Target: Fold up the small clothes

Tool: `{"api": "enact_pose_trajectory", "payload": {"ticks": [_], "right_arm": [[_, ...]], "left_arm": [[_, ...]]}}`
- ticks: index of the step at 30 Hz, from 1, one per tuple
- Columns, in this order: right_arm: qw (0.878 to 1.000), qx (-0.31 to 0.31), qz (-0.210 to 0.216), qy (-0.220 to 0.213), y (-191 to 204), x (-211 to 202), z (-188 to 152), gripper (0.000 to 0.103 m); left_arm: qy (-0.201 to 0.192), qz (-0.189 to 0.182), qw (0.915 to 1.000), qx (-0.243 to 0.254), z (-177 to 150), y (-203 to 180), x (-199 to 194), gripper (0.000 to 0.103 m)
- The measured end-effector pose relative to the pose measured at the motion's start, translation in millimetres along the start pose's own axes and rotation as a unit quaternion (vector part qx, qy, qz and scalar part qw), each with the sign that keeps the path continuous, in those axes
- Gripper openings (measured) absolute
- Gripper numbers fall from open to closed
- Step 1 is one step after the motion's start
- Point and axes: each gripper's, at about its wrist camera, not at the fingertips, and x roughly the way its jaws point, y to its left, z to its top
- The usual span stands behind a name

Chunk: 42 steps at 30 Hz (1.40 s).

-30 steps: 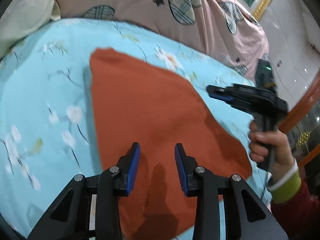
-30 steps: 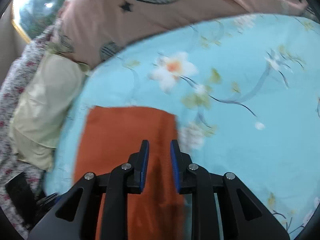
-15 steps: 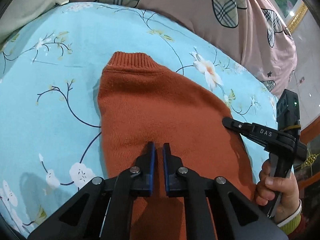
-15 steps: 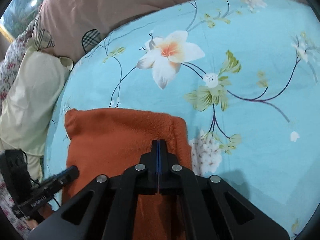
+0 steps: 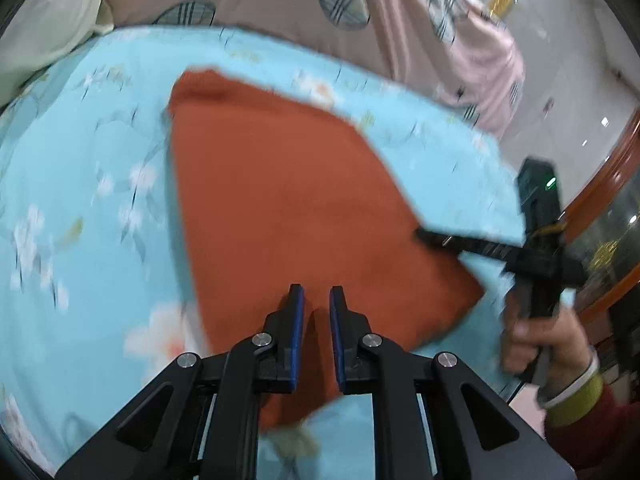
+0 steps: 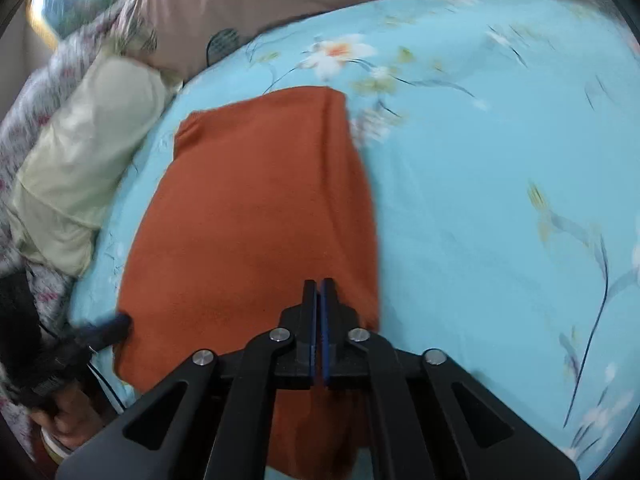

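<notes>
1. On the bed, over a light-blue floral sheet (image 6: 500,200), lies the orange knit garment (image 5: 280,208), spread roughly flat with its ribbed end up around 11 o'clock in the left wrist view.
2. The left hand-held gripper (image 5: 316,320) sits at the cloth's near hem at 6 o'clock. Its jaws are opening, a narrow gap between them, and a ridge of orange seems to rise into that gap, though I can't tell if the pads actually press it.
3. The right hand-held gripper (image 6: 319,312) has its jaws together, apparently pinching the hem near the garment's right edge; from the other camera its tip touches the cloth at about 3 o'clock.
4. What could go wrong, I reckon: if the left lets go while the right keeps its pinch, one corner lifts alone and the fold comes out skewed.
5. Also, knit is thick and stretchy, so a shallow pinch might slip, or grab the sheet underneath too.
</notes>
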Motion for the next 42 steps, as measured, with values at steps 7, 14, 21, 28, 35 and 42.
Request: {"api": "enact_pose_trajectory", "payload": {"ticks": [7,14,21,28,35,42], "right_arm": [[1.000,0.003,-0.002,-0.017,6.0,-5.3,-6.4,0.000],[0.999,-0.027,0.005,-0.029,18.7,-39.4,-34.2,0.004],[1.000,-0.006,-0.007,-0.024,0.6,-26.4,-48.6,0.000],[0.999,-0.022,0.003,-0.030,15.0,-50.0,-57.1,0.005],[0.997,-0.053,0.012,-0.059,33.8,-82.7,-72.0,0.054],[0.996,-0.077,0.000,-0.054,43.3,-93.7,-95.5,0.054]], "left_arm": [[-0.011,-0.003,0.9988,-0.047,-26.5,17.2,-3.4,0.006],[-0.022,0.031,0.9990,-0.021,-38.6,2.8,-16.5,0.011],[-0.022,0.049,0.9981,-0.030,-48.9,1.1,-10.2,0.011],[-0.028,0.076,0.9962,-0.033,-56.1,-7.2,-32.2,0.021],[-0.044,0.133,0.9900,-0.016,-70.2,-20.6,-57.0,0.065],[-0.046,0.149,0.9876,-0.019,-83.1,-21.3,-70.0,0.073]]}}
